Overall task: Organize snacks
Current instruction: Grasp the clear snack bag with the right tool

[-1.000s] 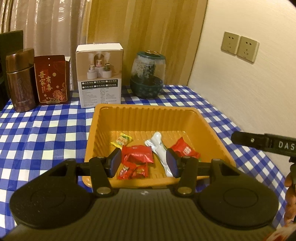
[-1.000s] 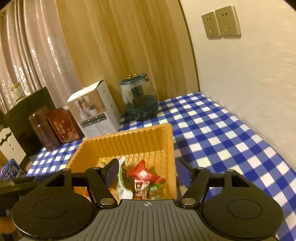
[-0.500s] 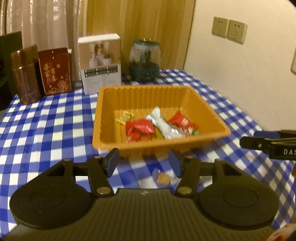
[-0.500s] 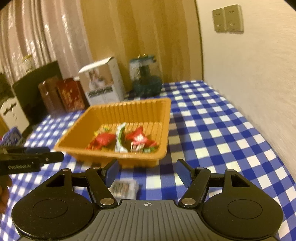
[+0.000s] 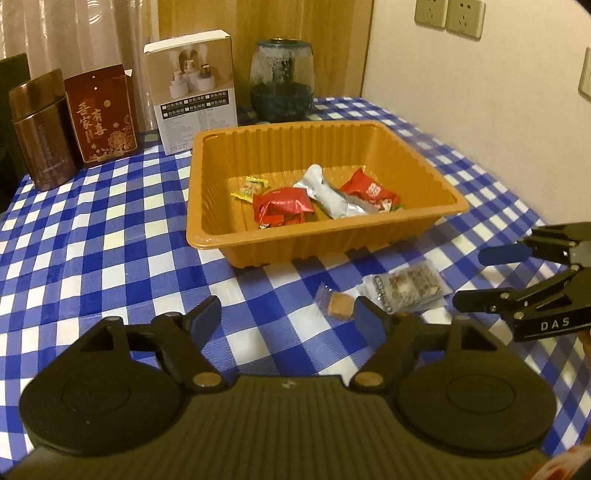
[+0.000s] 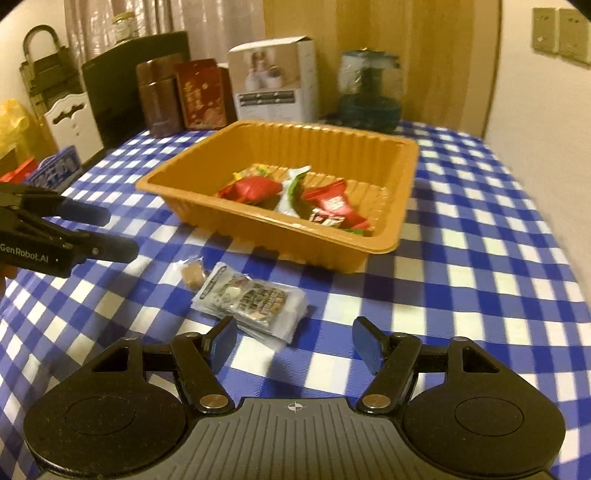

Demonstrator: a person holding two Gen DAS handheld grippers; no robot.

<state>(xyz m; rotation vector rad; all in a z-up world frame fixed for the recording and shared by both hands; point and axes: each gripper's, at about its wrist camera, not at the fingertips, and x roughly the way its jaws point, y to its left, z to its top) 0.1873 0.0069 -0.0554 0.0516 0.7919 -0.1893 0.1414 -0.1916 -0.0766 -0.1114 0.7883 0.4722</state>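
An orange tray [image 5: 280, 236] [image 6: 258, 225] on the checked cloth holds several wrapped snacks: red packets [image 5: 282, 205], a silver one [image 5: 330, 194] and a small yellow one [image 5: 249, 187]. In front of the tray lie a small brown candy [image 5: 340, 309] [image 6: 192, 275] and a clear printed packet [image 5: 404, 288] [image 6: 251, 299]. My left gripper [image 5: 286, 319] hovers low before the tray, jaws opening, nothing between them; the candy sits just beyond its right finger. My right gripper [image 6: 293, 339] hangs over the near end of the printed packet, jaws opening and not touching it.
Along the back stand a brown tin [image 5: 38, 129], a red box [image 5: 101, 114], a white carton [image 5: 192, 92] and a dark glass jar [image 5: 282, 79]. A wall with sockets [image 5: 448, 14] bounds the right side. Dark furniture [image 6: 136, 85] stands beyond the table's left edge.
Both grippers pulled back from over the tray and dropped toward the cloth in front of it. The left jaws spread wider. The candy and printed packet came into view.
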